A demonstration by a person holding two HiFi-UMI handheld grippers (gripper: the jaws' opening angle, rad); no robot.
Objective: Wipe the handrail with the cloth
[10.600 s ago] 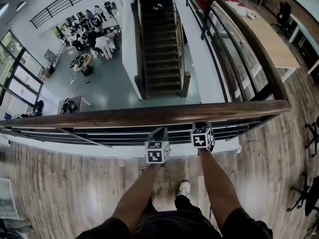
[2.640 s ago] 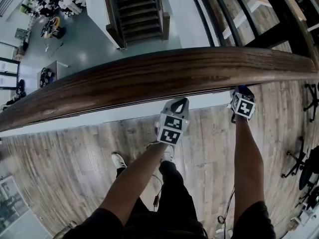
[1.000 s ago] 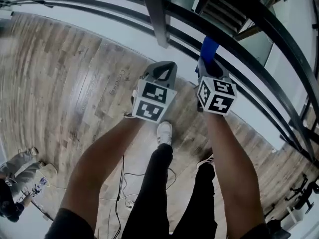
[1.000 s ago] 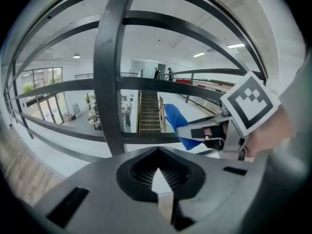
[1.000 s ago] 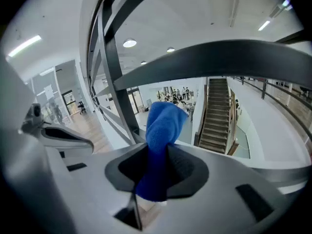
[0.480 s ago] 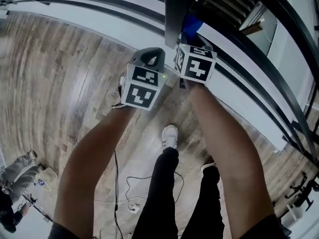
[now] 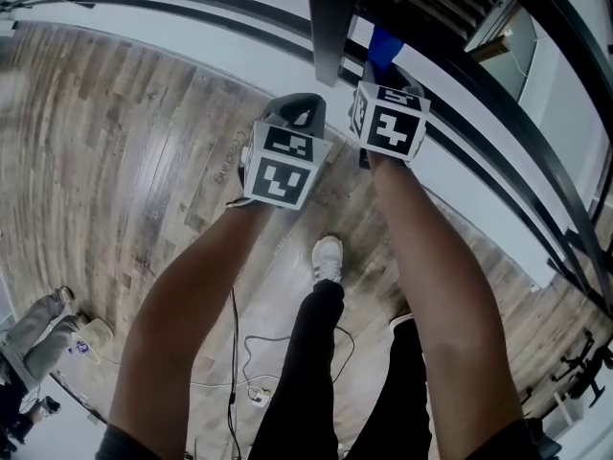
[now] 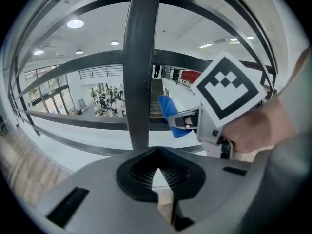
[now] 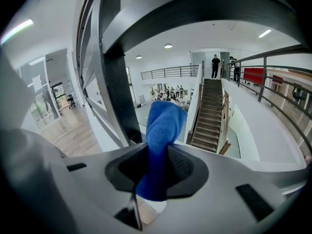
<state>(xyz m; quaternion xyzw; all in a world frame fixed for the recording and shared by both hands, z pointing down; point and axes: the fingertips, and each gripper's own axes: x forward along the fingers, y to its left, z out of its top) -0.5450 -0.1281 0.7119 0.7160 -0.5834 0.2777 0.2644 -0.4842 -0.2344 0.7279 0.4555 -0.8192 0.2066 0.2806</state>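
The bright blue fleecy cloth [image 9: 163, 126] could catch on the dark metal railing post [image 9: 117, 101] just beside it and pull free of the jaws, or brush past without wiping. It is clamped upright in the clenched right gripper [image 9: 156, 179], its top poking beyond the tips. The left gripper [image 8: 158, 177], jaws closed on nothing, hovers alongside, facing that post.

Your right gripper [image 9: 152, 178] pinches the blue cloth [image 9: 165, 126] between its jaws, the cloth rising just right of a dark railing post [image 9: 119, 106], with a staircase [image 9: 210, 113] far beyond.
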